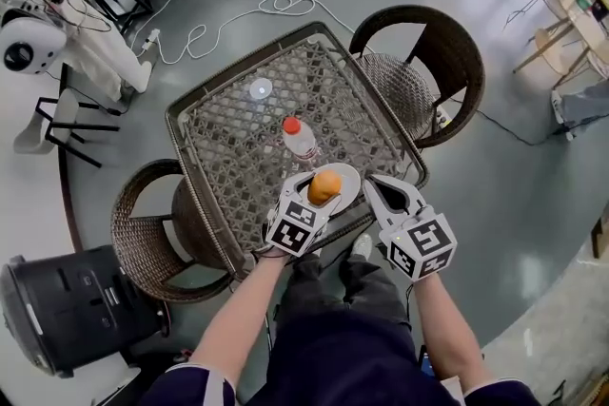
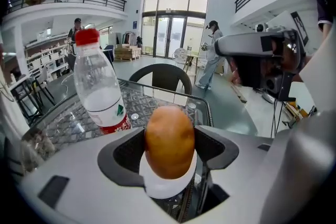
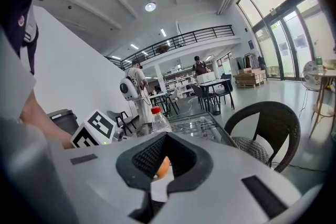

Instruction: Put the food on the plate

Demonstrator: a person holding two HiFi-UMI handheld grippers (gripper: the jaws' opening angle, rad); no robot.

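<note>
Bright daylight, fisheye edges, sharp focus

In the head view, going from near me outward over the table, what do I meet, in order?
left gripper → orange-brown food gripped in its jaws → red-capped bottle → far wicker chair

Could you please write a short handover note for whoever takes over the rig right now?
Left gripper: shut on the orange-brown oval food, held over the white plate at the near edge of the table.
Right gripper: shut and empty, tips beside the plate's right rim.
Also on the table: a red-capped bottle, just beyond the plate.
Done: the food is gripped and over the plate.
Left: lower it if it isn't resting yet (contact can't be told), open the left jaws, back away.
</note>
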